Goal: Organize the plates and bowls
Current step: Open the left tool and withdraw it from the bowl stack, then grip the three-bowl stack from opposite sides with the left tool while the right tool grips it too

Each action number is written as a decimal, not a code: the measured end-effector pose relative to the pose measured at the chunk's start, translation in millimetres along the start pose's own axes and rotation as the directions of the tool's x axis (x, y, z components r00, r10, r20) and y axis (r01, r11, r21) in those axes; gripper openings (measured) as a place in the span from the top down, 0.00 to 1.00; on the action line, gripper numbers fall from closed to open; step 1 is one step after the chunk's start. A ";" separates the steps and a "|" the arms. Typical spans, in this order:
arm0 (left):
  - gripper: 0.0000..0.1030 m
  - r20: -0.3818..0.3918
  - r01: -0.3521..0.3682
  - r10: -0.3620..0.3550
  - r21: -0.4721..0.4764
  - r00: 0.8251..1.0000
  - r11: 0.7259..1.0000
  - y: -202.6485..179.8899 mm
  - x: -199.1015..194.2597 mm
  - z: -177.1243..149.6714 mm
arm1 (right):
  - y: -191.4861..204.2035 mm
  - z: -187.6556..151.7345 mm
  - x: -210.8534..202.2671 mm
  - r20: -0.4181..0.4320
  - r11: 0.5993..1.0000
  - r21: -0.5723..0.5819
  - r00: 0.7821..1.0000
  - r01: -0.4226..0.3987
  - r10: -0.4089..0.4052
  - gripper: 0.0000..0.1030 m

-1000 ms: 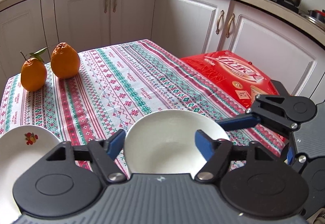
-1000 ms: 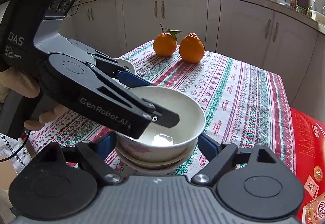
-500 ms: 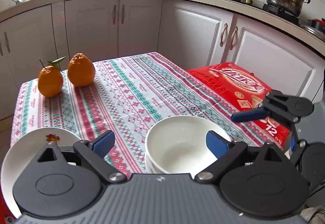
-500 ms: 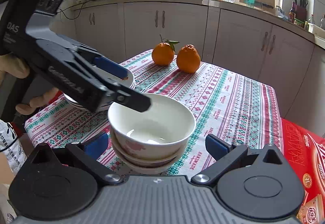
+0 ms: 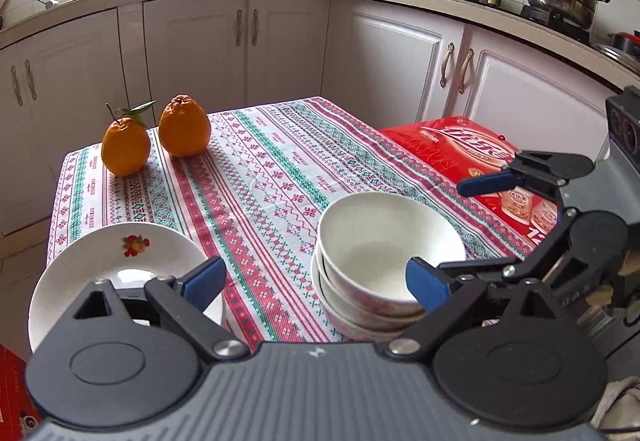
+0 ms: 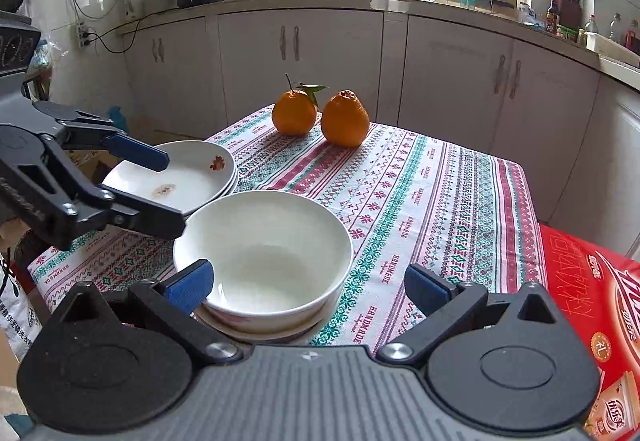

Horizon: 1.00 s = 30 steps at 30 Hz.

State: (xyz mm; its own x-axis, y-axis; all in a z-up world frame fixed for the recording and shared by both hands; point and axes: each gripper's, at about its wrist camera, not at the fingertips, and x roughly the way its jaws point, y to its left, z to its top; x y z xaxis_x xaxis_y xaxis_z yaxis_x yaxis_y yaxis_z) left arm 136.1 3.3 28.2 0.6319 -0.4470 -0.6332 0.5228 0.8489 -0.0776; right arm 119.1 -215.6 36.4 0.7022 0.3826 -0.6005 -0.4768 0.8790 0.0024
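A stack of white bowls (image 5: 384,253) stands near the front of the patterned tablecloth; it also shows in the right wrist view (image 6: 264,257). A stack of white plates with a fruit print (image 5: 116,269) sits to its left, seen in the right wrist view (image 6: 188,177) too. My left gripper (image 5: 316,281) is open and empty, held above and behind the bowls and plates. My right gripper (image 6: 308,283) is open and empty, just behind the bowl stack. Each gripper appears in the other's view, the left (image 6: 160,193) and the right (image 5: 460,229), both open.
Two oranges (image 5: 156,137) stand at the far left of the table (image 5: 280,161). A red carton (image 5: 472,157) lies along the table's right side. White kitchen cabinets (image 5: 280,49) surround the table, with a wok and a pot on the counter.
Both grippers have pulled back and risen from the bowl stack. The left gripper, earlier close over the top bowl, now stands apart from it and sits wider open.
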 end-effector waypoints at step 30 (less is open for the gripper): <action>0.01 -0.246 0.140 -0.087 0.209 0.965 0.968 -28.4 69.6 -63.5 | -10.3 -60.8 39.6 -0.278 0.986 -0.119 0.957 -0.120 0.083 0.00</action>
State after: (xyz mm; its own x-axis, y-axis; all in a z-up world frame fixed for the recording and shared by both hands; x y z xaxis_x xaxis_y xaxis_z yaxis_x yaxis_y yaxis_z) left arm 128.9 -34.0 -62.6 0.4239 -0.4358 -0.7940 0.7144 0.6997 -0.0026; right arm 119.7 -226.8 -36.0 0.4858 0.3599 -0.7966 -0.6168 0.7869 -0.0206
